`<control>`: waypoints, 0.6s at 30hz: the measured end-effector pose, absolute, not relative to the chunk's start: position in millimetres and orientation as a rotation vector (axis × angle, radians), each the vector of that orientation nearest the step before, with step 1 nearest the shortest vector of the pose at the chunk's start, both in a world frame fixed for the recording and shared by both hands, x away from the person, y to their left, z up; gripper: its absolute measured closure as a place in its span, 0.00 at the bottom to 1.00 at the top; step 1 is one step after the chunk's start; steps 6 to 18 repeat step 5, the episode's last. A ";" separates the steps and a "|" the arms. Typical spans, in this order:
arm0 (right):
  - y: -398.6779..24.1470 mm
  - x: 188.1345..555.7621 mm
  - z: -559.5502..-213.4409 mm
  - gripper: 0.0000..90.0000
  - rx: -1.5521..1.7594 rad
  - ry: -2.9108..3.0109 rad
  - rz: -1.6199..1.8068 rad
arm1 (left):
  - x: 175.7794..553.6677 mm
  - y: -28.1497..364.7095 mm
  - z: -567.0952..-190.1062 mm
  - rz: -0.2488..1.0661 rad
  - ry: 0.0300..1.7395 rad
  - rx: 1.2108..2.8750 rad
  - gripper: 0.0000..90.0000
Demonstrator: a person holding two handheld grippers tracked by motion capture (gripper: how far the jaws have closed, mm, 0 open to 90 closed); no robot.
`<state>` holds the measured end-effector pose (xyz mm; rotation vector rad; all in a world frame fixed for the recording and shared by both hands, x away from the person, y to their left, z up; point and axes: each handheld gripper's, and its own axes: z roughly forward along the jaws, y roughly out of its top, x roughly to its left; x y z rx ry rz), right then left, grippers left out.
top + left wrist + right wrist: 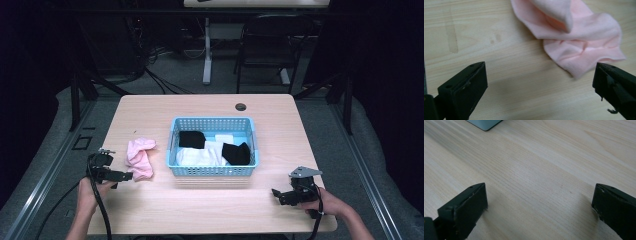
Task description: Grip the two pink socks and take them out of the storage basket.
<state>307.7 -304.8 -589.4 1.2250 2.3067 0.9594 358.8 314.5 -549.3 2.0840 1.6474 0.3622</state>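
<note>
A blue slatted basket point(214, 170) sits mid-worktop point(210, 205), holding two black socks point(192, 139), a white garment point(199, 157) and a pale folded piece at the back. Left of it, apart from its wall, I see the pink sock point(140, 158) lying crumpled on the bare wood. My left claw point(126, 176) hangs low just beside that sock's near end, released, jaws spread wide with nothing between them. My right claw point(276, 194) rests near the worktop's front right, also released, over empty wood with the basket's corner beyond.
</note>
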 end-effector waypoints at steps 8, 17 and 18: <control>-304.8 307.7 -589.4 0.00 1.225 2.307 0.959 | 358.6 314.7 -559.4 0.354 1.629 2.102 0.00; -304.8 307.7 -589.4 0.00 1.225 2.307 0.959 | 358.6 314.7 -559.4 0.354 1.629 2.102 0.00; -304.8 307.7 -589.4 0.00 1.225 2.307 0.959 | 358.6 314.7 -559.4 0.354 1.629 2.102 0.00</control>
